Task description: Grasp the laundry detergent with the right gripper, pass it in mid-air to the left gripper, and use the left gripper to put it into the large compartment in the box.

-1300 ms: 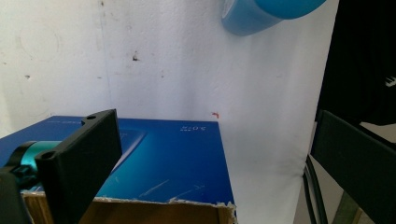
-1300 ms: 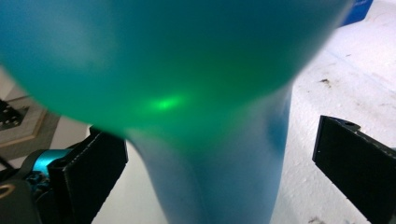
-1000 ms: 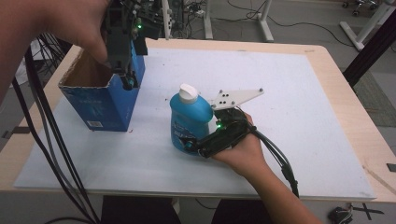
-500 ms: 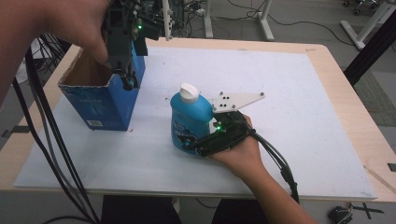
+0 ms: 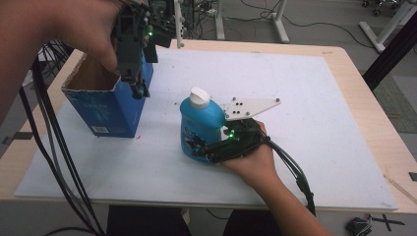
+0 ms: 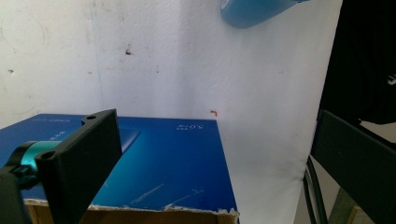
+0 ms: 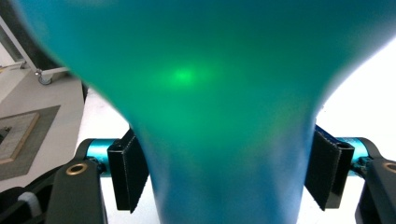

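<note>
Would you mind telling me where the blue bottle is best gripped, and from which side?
Grip the blue bottle low on its body, where it narrows, coming in level from the person's side. It stands upright, and in the right gripper view that narrowed part fits between the jaws of the right gripper, which have just been closing around it. The white cap stays free.

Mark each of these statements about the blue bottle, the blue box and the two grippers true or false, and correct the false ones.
1. The blue bottle stands upright on the white mat. True.
2. The bottle's cap is red. False: it is white.
3. The right gripper has its jaws on either side of the bottle's lower body; they have just been closing. True.
4. The blue box lies flat with its top sealed. False: it stands with its top open.
5. The left gripper is at the box's open rim. True.
6. The bottle is inside the box. False: it stands beside it on the mat.
</note>
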`<state>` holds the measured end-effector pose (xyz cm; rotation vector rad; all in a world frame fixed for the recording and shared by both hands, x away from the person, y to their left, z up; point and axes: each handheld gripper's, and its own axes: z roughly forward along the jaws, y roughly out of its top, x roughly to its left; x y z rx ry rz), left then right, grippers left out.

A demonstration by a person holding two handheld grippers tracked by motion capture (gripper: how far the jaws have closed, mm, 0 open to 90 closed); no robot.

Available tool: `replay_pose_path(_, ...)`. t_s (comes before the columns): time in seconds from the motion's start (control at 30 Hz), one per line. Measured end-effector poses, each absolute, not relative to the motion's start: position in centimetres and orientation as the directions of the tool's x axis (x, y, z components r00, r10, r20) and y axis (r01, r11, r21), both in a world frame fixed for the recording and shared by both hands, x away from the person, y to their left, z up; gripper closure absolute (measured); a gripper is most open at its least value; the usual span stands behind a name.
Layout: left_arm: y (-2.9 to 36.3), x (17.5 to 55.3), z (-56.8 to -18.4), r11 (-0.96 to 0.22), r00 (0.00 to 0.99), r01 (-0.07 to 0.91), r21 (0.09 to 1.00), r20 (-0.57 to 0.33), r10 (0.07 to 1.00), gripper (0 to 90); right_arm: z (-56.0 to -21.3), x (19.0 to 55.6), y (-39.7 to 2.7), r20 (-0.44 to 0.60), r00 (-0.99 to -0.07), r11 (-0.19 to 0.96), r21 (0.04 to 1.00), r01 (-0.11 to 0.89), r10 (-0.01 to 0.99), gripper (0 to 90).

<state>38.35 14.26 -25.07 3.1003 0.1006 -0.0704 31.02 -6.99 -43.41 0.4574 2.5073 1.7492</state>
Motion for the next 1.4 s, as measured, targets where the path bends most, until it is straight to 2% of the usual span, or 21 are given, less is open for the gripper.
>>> replay_pose_path(0.63,14.3,38.3,-25.4,-0.997,0.997,0.068,0.043,-0.052,0.065,1.7,-43.6,30.9,-6.8,0.096,-0.962,0.317,0.932,0.178,0.257,37.7)
replay_pose_path(0.87,14.5,38.2,-25.6,-0.996,0.996,0.073,0.043,-0.056,0.071,1.7,-43.5,30.8,-6.8,0.059,-0.962,0.302,0.943,0.142,0.268,45.0)
replay_pose_path(1.4,13.4,37.5,-24.9,-0.996,0.997,0.061,0.059,-0.058,0.058,1.7,-41.4,31.6,-8.9,0.070,-0.971,0.311,0.940,0.141,0.230,46.6)
